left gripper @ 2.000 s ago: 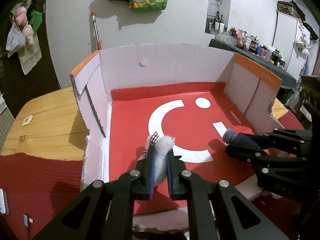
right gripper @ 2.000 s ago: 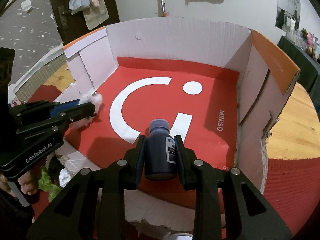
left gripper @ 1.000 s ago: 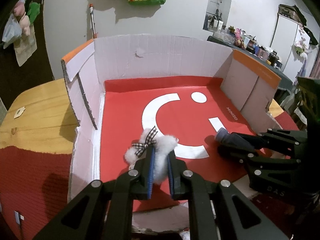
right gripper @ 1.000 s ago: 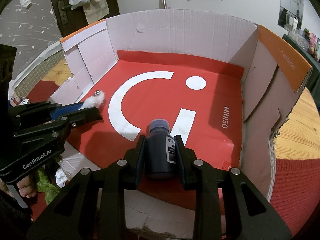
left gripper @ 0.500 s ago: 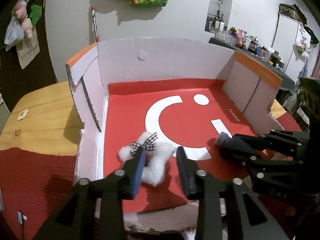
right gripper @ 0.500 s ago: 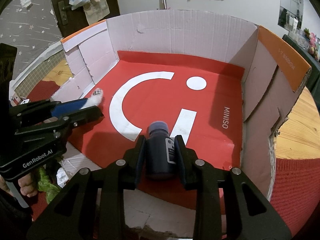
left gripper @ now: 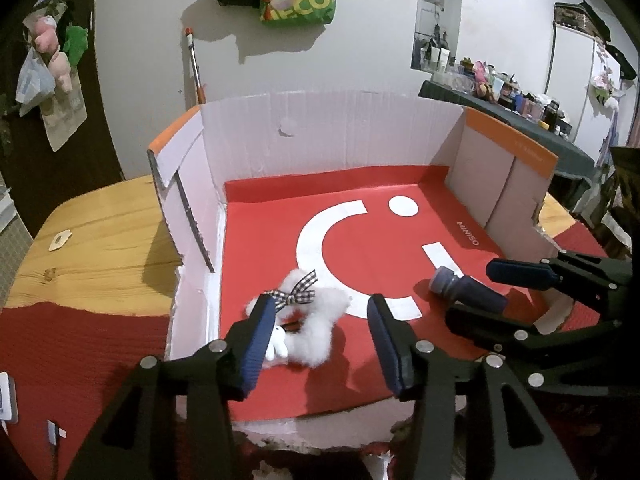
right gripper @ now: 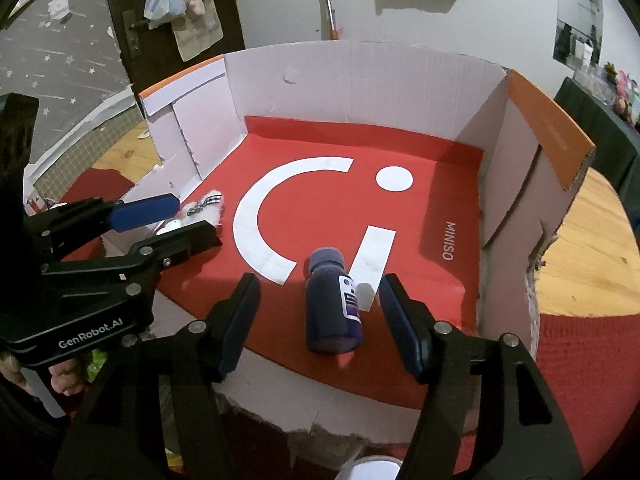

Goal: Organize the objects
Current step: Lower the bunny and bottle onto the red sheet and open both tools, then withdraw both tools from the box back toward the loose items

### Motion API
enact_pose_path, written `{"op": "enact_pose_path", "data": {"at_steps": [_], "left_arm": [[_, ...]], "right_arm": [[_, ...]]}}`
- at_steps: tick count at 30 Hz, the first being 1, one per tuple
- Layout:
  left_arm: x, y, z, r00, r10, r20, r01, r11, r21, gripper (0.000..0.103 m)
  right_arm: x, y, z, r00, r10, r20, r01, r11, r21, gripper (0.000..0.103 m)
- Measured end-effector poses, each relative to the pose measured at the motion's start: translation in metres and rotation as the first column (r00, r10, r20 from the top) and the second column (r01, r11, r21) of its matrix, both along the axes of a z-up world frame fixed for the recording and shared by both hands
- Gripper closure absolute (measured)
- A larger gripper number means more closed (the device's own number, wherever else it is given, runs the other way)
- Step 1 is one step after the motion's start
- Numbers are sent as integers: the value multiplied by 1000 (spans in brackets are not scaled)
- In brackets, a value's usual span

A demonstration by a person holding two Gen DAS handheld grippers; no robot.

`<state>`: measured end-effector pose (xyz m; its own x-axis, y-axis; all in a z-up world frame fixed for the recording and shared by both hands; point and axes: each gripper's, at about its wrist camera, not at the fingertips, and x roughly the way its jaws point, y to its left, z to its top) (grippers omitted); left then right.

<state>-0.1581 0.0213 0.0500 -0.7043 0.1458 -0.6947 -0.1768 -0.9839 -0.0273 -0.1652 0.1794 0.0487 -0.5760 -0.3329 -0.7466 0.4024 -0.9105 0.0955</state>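
Note:
A cardboard box [left gripper: 340, 132] with a red floor stands on the table. A fluffy white toy [left gripper: 308, 320] with a checked bow lies on that floor at the near left, between the fingers of my left gripper [left gripper: 320, 308]. Its jaws are opening and the pads no longer press the toy. A dark blue bottle [right gripper: 334, 300] lies on its side near the front edge, between the fingers of my right gripper [right gripper: 318, 280]. Those jaws are opening too, clear of the bottle. The right wrist view also takes in the left gripper [right gripper: 194, 216] and the toy [right gripper: 210, 204].
The box walls [right gripper: 360, 80] rise at the left, back and right; its front edge is torn and low. A wooden table [left gripper: 100, 248] with a red cloth [left gripper: 60, 352] surrounds it. A stick [left gripper: 196, 76] leans on the wall behind. A person's hand [right gripper: 64, 384] holds the left gripper.
Both grippers went from shut to open. The toy dropped out of the left grip and the bottle out of the right; both now lie on the red floor.

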Motion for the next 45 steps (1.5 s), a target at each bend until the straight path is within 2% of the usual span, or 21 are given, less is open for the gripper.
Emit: {"op": "enact_pose_path", "data": {"at_steps": [4, 8, 16, 25, 29, 33, 35, 45], "left_arm": [[5, 1, 2, 1000, -5, -4, 5, 1000, -3, 50], [10, 2, 7, 1000, -1, -21, 1, 1000, -4, 38], [20, 0, 15, 999, 10, -43, -10, 1000, -1, 36], [35, 0, 19, 997, 24, -76, -26, 999, -19, 21], [40, -3, 21, 995, 37, -89, -39, 999, -20, 15], [45, -6, 21, 995, 44, -93, -45, 999, -11, 11], [48, -7, 21, 995, 49, -92, -50, 999, -10, 7], [63, -12, 25, 992, 57, -115, -57, 998, 6, 0]], "right_arm": [[5, 2, 4, 1000, -3, -10, 3, 1000, -14, 38], [12, 2, 7, 1000, 0, -18, -1, 1000, -26, 34], [21, 6, 12, 999, -10, -31, 9, 1000, -29, 28], [32, 11, 15, 999, -24, -40, 22, 999, -49, 20], [38, 11, 17, 998, -26, -50, 23, 998, -51, 10], [45, 11, 20, 998, -30, -63, 27, 998, -56, 8], [47, 13, 21, 997, -40, -69, 35, 998, -61, 2], [63, 24, 27, 986, -99, -134, 87, 992, -92, 0]]}}
